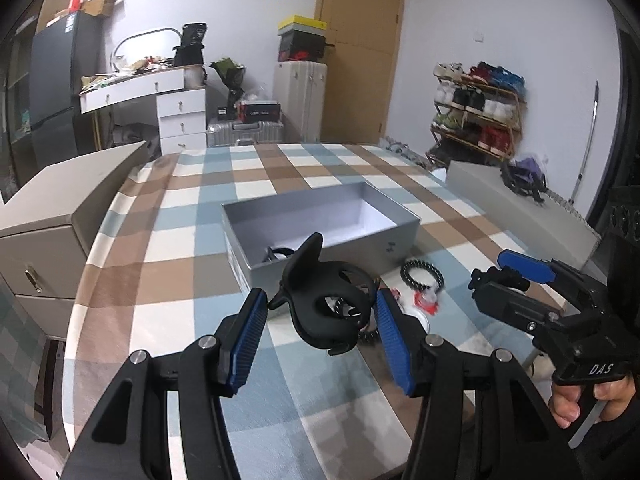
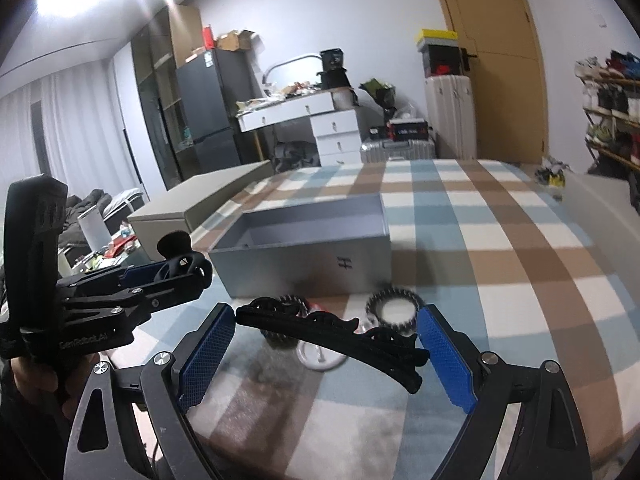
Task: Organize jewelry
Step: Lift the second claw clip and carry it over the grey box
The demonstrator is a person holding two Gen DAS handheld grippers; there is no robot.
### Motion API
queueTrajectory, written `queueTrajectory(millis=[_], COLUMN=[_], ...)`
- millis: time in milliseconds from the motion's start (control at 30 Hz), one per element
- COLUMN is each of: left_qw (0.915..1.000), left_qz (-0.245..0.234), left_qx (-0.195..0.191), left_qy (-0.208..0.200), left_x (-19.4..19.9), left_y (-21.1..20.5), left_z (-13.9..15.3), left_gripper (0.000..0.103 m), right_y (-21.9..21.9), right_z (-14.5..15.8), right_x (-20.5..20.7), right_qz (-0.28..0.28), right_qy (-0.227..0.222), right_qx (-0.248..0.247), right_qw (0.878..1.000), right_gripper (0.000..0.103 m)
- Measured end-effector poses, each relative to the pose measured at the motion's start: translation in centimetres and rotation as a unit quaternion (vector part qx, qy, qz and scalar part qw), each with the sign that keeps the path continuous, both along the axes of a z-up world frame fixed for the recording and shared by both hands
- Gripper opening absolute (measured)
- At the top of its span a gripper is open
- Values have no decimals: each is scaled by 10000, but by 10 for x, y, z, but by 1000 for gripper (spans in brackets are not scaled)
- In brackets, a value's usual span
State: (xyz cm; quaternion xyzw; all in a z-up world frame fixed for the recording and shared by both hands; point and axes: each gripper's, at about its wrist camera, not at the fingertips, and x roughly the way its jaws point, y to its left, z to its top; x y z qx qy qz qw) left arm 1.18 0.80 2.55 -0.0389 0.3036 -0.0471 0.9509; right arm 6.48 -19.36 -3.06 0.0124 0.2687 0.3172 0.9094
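Note:
My left gripper [image 1: 320,298] is shut on a black claw hair clip [image 1: 324,308], which hangs above the checked tablecloth just in front of an open grey box [image 1: 400,240]. The same gripper [image 2: 188,270] and claw clip [image 2: 180,256] show at the left of the right wrist view. My right gripper [image 2: 328,314] stands wide, its blue pads pressed on the two ends of a long black barrette [image 2: 332,334]. Seen from the left wrist, this gripper [image 1: 492,272] sits at the right. On the cloth lie a black bead bracelet [image 1: 422,274], a white ring [image 2: 320,356] and a red-and-white piece [image 1: 426,300].
The grey box [image 2: 300,264] holds a small dark-and-white item [image 1: 278,254] in its near left corner. A grey drawer cabinet [image 1: 60,216] stands at the table's left and a grey lid [image 1: 520,208] at the right. A hand [image 1: 592,400] grips the right tool's handle.

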Motion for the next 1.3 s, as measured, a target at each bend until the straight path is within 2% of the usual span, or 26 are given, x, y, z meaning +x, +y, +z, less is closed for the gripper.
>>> queueTrajectory(millis=[167, 633, 833, 1300], left_qw=[10000, 9994, 9990, 9984], left_qz=[58, 307, 430, 544], left_qx=[-53, 17, -68, 77], left_qy=[-52, -124, -88, 88], left_x=[10, 34, 45, 69], left_y=[1, 6, 11, 11], left_z=[4, 10, 10, 5], left_gripper=[50, 50, 50, 50], right_y=[7, 26, 36, 47], right_z=[11, 23, 19, 10], right_x=[13, 52, 70, 101], right_qz=[61, 335, 364, 232], right_qy=[-209, -64, 111, 455], right_qx=[7, 258, 339, 358], right_qw=[9998, 9991, 9987, 9981], right_gripper=[93, 93, 93, 93])
